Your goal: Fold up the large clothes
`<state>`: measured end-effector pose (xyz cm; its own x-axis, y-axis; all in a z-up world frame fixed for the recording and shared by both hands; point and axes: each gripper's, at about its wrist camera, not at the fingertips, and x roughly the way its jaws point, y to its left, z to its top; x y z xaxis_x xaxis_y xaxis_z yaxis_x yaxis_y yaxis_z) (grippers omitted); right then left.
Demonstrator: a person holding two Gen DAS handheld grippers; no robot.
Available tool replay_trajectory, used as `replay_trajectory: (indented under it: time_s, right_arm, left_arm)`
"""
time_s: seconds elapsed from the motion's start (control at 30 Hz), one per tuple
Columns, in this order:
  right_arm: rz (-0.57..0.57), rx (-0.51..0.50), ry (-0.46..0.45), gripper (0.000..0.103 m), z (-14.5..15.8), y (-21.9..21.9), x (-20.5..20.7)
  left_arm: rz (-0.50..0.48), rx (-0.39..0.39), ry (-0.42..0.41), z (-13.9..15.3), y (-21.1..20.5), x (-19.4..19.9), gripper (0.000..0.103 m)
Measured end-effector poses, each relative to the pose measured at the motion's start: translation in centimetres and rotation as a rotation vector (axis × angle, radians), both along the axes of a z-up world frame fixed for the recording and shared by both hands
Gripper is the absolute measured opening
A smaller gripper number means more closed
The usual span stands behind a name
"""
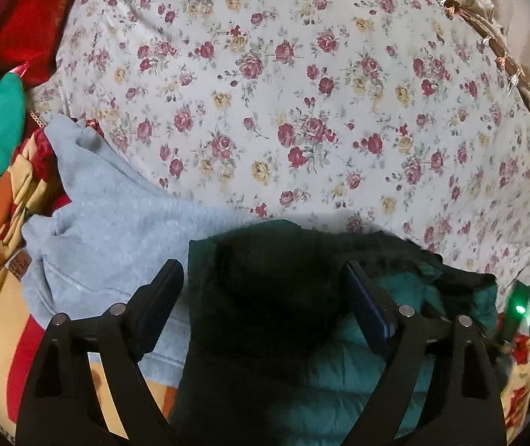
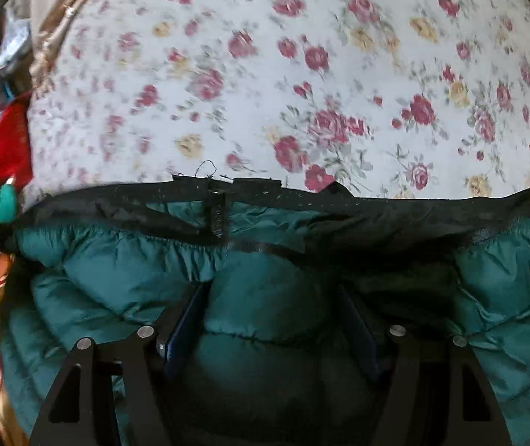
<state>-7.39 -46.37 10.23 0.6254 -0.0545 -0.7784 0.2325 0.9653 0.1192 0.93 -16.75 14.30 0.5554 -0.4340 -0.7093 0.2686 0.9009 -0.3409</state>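
Presently, from left to right: a heap of red, green and orange cloths (image 1: 0,171) at the far left; a pale blue sweatshirt (image 1: 108,223) beside it; then a teal quilted jacket (image 2: 265,297) at the near edge of the flowered bedsheet (image 1: 302,93). The left gripper (image 1: 265,271) stands spread wide above the jacket's dark lining, pinching nothing. The right gripper (image 2: 276,297) straddles a puffed fold of the jacket, jaws apart; whether the pads press on it cannot be told.

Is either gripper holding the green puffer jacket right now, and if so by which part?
Left gripper is open over the green puffer jacket, gripping nothing. Whether the right gripper pinches the bulge between its fingers cannot be told.
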Motion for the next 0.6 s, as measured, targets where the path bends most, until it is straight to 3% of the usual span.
replay_trajectory:
  time_s: [0.1,0.23,0.37,0.5,0.6]
  right_arm:
    - [0.007,-0.023,0.015,0.070,0.3,0.4,0.1]
    - [0.025,0.012,-0.049,0.070,2.7,0.1,-2.3]
    - [0.021,-0.069,-0.097,0.070,4.8,-1.2,-4.9]
    - [-0.056,-0.128,-0.071,0.072,4.2,-4.7,-5.3]
    - [-0.105,-0.096,-0.046,0.072,3.2,-6.8,-4.8]
  left_arm:
    - [-0.004,0.036,-0.006,-0.3,-0.8,-0.5,0.086]
    - [-0.021,0.096,-0.020,-1.5,-2.1,-0.8,0.086]
    - [-0.026,0.145,-0.031,-2.7,-3.3,-0.5,0.086]
    - [-0.016,0.200,-0.047,-3.6,-4.7,0.2,0.086]
    - [-0.015,0.221,-0.037,-4.4,-5.2,1.0,0.086]
